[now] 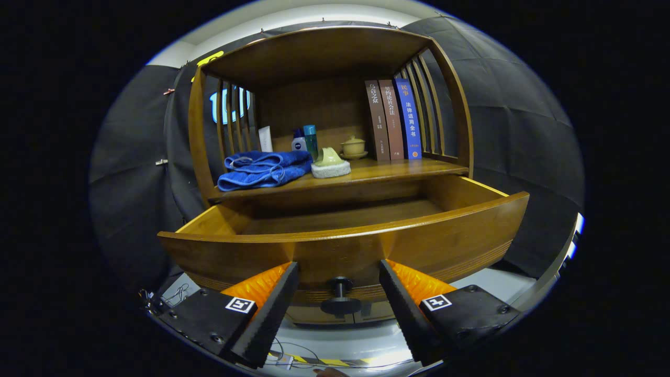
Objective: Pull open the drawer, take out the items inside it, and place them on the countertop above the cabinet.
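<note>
The wooden drawer (419, 241) stands pulled out from the cabinet, and the part of its floor that I can see is bare wood. Its dark round knob (341, 296) sits between my fingers without touching either. My gripper (339, 272) is open, just in front of the drawer's face. On the countertop (398, 170) above the drawer lie a folded blue towel (261, 168) and a pale green item on a white sponge-like pad (330, 163).
Further back on the countertop stand a white tube (265, 139), two small bottles (305, 140), a lidded ceramic cup (354, 147) and three upright books (393, 119). Slatted wooden sides and a top board enclose the shelf. Cables lie on the floor below.
</note>
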